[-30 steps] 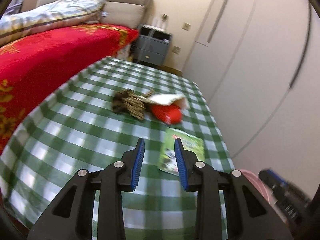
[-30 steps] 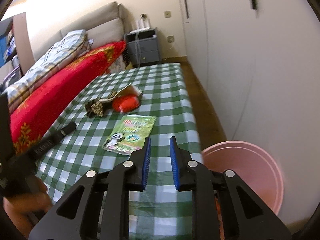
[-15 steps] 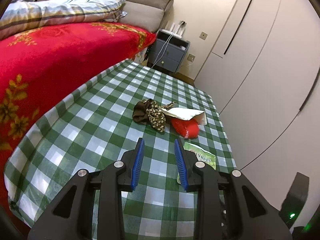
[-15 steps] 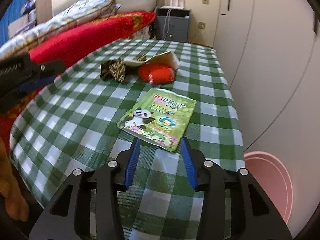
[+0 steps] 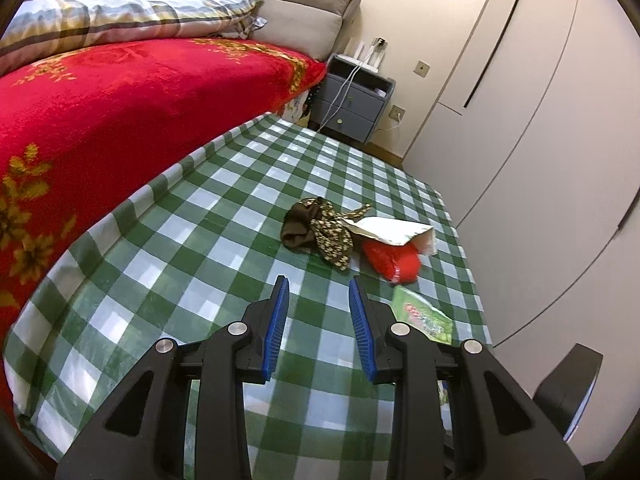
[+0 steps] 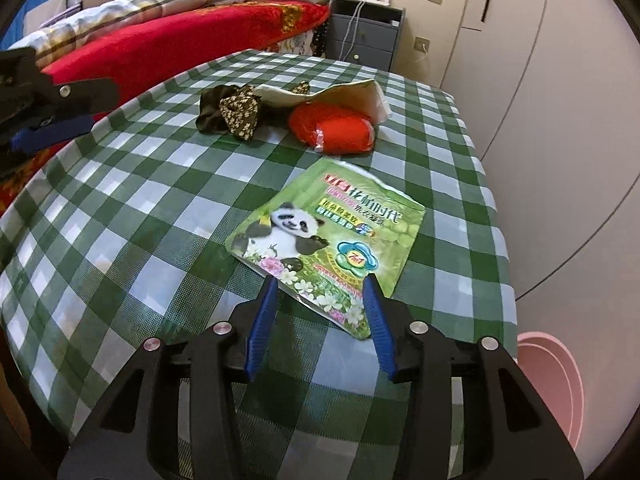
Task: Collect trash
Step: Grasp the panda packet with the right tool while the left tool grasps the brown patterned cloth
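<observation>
A flat green pouch with a panda print (image 6: 332, 236) lies near the right edge of the green checked tablecloth (image 6: 132, 216). My right gripper (image 6: 320, 282) hovers at its near edge, fingertips either side of the pouch's corner; the jaws are closing and the pads do not press on it. Beyond lie a red wrapper (image 6: 334, 128), a white paper bag (image 6: 348, 94) and a brown patterned cloth (image 6: 230, 114). My left gripper (image 5: 318, 284) is open and holds nothing, short of the cloth (image 5: 316, 230) and red wrapper (image 5: 394, 258).
A pink bin (image 6: 548, 384) stands on the floor off the table's right side. A bed with a red blanket (image 5: 100, 112) runs along the left. A grey nightstand (image 5: 352, 100) is behind the table, white wardrobe doors (image 5: 540, 120) on the right.
My right gripper came down and in toward the green pouch, rolled, and its jaws widened. The left gripper drifted a little, so the trash pile sits farther off in its view.
</observation>
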Available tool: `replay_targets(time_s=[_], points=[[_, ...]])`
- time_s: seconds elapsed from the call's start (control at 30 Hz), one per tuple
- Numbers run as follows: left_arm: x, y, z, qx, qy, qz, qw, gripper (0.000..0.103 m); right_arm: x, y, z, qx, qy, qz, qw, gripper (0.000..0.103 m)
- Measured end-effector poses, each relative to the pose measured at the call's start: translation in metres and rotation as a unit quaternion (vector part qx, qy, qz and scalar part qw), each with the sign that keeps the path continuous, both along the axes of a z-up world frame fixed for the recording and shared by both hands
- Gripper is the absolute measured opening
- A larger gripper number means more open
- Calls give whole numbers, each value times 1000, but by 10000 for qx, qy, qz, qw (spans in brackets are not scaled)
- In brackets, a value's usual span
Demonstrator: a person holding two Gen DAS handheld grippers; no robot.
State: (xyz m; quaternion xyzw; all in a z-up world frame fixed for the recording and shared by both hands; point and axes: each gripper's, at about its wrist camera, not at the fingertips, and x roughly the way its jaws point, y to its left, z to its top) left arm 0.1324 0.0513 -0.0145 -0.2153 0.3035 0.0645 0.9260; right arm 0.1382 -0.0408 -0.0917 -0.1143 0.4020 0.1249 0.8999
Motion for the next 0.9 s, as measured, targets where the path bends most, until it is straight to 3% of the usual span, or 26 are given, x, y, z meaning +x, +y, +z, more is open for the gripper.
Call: replay_targets(time_s=[0.1,0.4,0.67,0.9], points=[[8,4,-5,16,63,34,10000,31,1,0,0,-22,-49,29,10000,38],[47,7,-22,162,337,-76,9993,31,1,-1,6,44,-189,35,9998,15],[82,11,-33,275,396,-32,9988,32,-3,-10,18,329,-421,-248,9983,5],[107,20,-36,176,375,178,9990,45,-3,-20,24,558,-521,-507,9958,2]])
